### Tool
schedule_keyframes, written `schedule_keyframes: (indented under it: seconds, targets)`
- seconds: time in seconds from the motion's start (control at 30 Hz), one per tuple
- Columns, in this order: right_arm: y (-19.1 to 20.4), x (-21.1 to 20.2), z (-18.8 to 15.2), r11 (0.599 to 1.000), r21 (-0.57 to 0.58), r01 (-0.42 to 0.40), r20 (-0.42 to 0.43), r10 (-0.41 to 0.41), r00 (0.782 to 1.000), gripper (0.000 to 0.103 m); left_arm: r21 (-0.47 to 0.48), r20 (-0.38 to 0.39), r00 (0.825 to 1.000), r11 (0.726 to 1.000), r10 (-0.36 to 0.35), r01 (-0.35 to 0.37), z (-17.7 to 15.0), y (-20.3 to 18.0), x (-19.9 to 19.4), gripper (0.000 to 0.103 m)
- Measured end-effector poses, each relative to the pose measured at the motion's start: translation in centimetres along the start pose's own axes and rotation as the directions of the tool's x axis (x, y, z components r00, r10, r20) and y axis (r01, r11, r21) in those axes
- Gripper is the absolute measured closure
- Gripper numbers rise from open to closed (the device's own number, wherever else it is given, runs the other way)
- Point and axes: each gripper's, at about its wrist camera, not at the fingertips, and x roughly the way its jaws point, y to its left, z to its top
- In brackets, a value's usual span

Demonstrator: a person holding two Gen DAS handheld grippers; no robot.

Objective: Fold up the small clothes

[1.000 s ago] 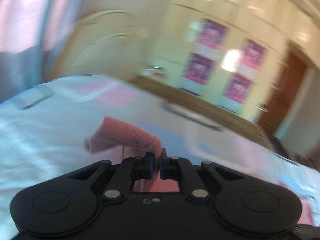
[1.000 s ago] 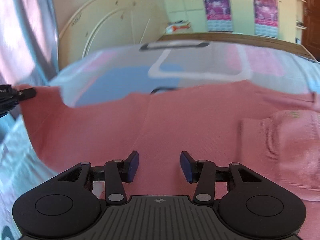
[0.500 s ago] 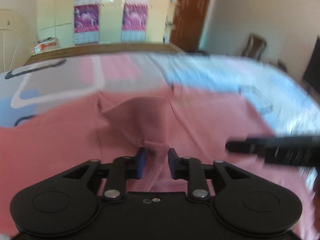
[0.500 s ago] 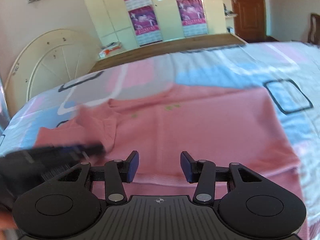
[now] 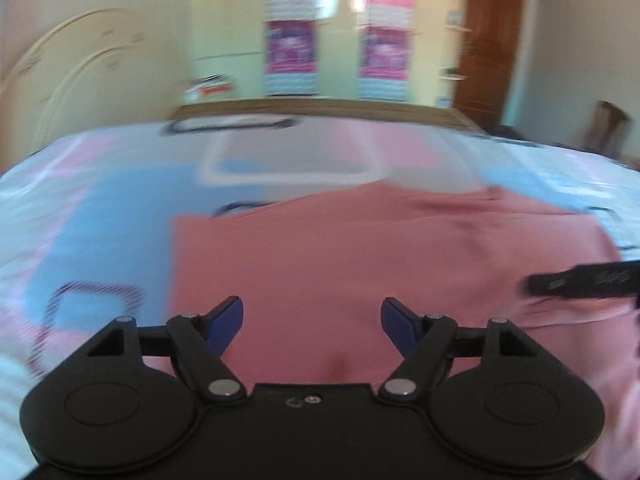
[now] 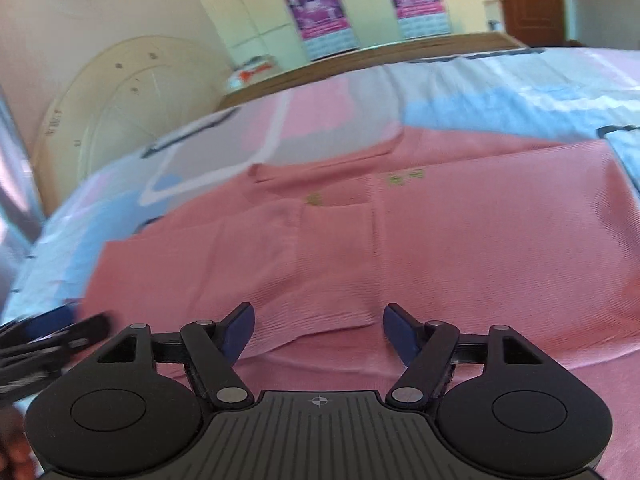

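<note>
Centrally, a pink knit top (image 6: 400, 248) lies spread flat on the bed (image 6: 500, 92), its round neckline on the side away from both cameras. One sleeve (image 6: 312, 276) is laid inward across the chest of the top, its ribbed cuff pointing toward the near hem; this placement narrows the top, which suggests a first fold is done on that side.

Left tongs (image 5: 311, 322): jaws have just been opening and stand wide apart above the top's near edge, with cloth below them but nothing pinched between the blue pads. Right tongs (image 6: 318, 330): jaws likewise just widened, released, hovering over the folded sleeve near the top's hem, pads clear of the fabric. Both appear let go so that the cloth settles under its own weight.

Material: the top is a fine ribbed knit, soft and limp, with a smooth straight edge on its left side and small yellow-green marks (image 6: 404, 178) just below the neckline. The bed under the top carries a smooth printed sheet in blocks of pale blue, pink and grey with dark outlines. Beyond the top, a wooden bed end and pale cupboard doors with purple posters (image 6: 316, 8) are in view, blurred.
</note>
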Motion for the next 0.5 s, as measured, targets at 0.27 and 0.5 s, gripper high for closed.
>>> schedule_keyframes:
  seconds: [0.27, 0.5]
  targets:
    - [1.5, 2.6, 0.2, 0.994, -0.107, 0.026, 0.004, -0.025, 1.0, 0.069, -0.142, -0.054, 0.993, 0.983, 0.105, -0.112, -0.3, 6.2, 0.4, 0.028]
    - [2.3, 1.9, 0.7, 0.985, -0.172, 0.015, 0.045, -0.007, 0.999, 0.101, -0.142, -0.05, 0.994, 0.985, 0.094, -0.1, -0.1, 6.2, 1.1, 0.028]
